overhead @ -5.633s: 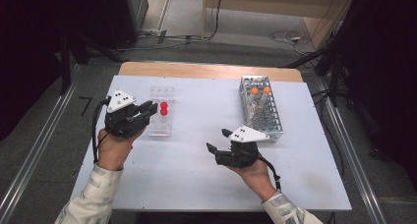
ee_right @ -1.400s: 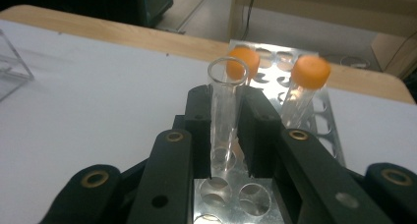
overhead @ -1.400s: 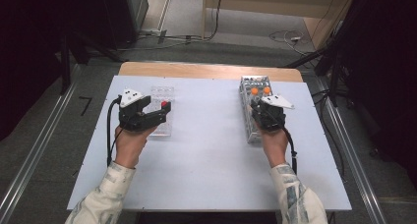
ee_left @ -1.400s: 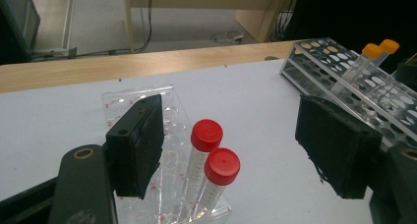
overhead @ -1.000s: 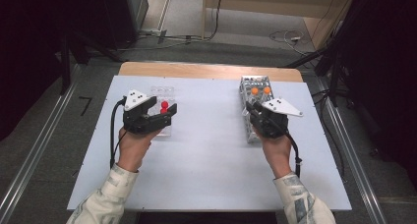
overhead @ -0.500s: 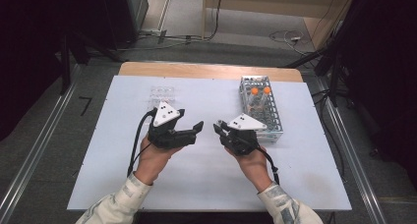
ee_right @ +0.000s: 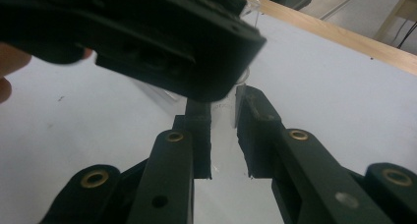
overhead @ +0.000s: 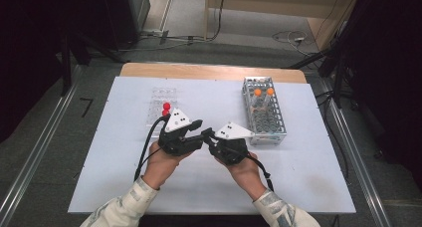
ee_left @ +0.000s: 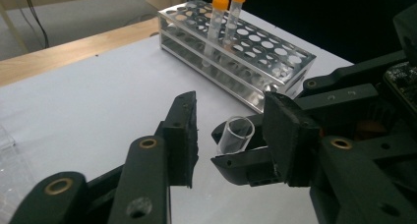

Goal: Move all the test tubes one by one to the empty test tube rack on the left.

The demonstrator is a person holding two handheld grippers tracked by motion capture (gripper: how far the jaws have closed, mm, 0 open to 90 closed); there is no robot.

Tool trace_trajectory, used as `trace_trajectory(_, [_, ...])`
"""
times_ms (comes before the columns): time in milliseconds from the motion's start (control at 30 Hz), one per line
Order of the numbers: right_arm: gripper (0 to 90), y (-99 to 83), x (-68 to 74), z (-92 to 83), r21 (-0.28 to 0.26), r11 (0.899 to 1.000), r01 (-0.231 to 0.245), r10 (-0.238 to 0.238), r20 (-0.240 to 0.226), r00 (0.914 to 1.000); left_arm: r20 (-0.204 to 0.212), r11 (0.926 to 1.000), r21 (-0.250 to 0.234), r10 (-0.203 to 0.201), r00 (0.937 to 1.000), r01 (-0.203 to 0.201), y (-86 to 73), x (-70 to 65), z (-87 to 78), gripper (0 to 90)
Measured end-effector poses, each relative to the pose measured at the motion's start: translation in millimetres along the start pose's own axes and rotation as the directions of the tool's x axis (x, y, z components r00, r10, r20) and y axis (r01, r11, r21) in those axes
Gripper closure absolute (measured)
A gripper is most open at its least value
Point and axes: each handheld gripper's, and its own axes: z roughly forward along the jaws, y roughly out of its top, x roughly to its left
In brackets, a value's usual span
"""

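A matte white table (overhead: pixel 298 182) with a pale wooden far edge stands on grey carpet in a dark-walled room, cables trailing beyond it. Mid-table, the right gripper (overhead: pixel 208 135) clamps an uncapped clear plastic tube (ee_left: pixel 235 134) between narrow jaws, its open mouth tilted up between the wide-spread jaws of the left gripper (ee_left: pixel 228 135). A perforated metal rack (overhead: pixel 263 118) with two orange-capped tubes (overhead: pixel 263 92) sits right; a clear plastic rack (overhead: pixel 158 107) with red caps (overhead: pixel 166 109) sits left.
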Motion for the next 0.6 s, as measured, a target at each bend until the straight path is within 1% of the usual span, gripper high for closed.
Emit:
trace_trajectory(67, [73.4,0.3,0.7,-0.2,0.002,1.0,-0.004,0.004,-0.002,1.0,-0.003,0.9999,0.011,0.002,1.0,-0.002,-0.9,-0.6,1.6,62.4])
trace_trajectory(167, [73.4,0.2,1.6,-0.4,0.003,1.0,-0.004,0.004,-0.003,1.0,-0.011,0.9998,0.014,0.012,0.9999,-0.011,-1.7,-1.6,2.5,67.7])
trace_trajectory(333, [73.4,-0.1,3.3,0.0,0.0,1.0,0.005,-0.005,0.0,1.0,-0.004,0.9996,0.022,0.019,0.9998,-0.019,-1.9,-2.9,3.0,72.9])
trace_trajectory(367, [73.4,-0.2,3.6,-0.1,0.0,1.0,0.005,-0.005,0.002,1.0,-0.01,0.9995,0.023,0.024,0.9997,-0.024,-2.0,-3.4,3.1,74.5])
trace_trajectory(600, [72.1,-1.0,3.9,0.5,0.004,1.0,-0.001,0.001,0.001,1.0,-0.024,0.9992,0.02,0.036,0.9991,-0.035,-2.4,-3.9,3.0,76.7])
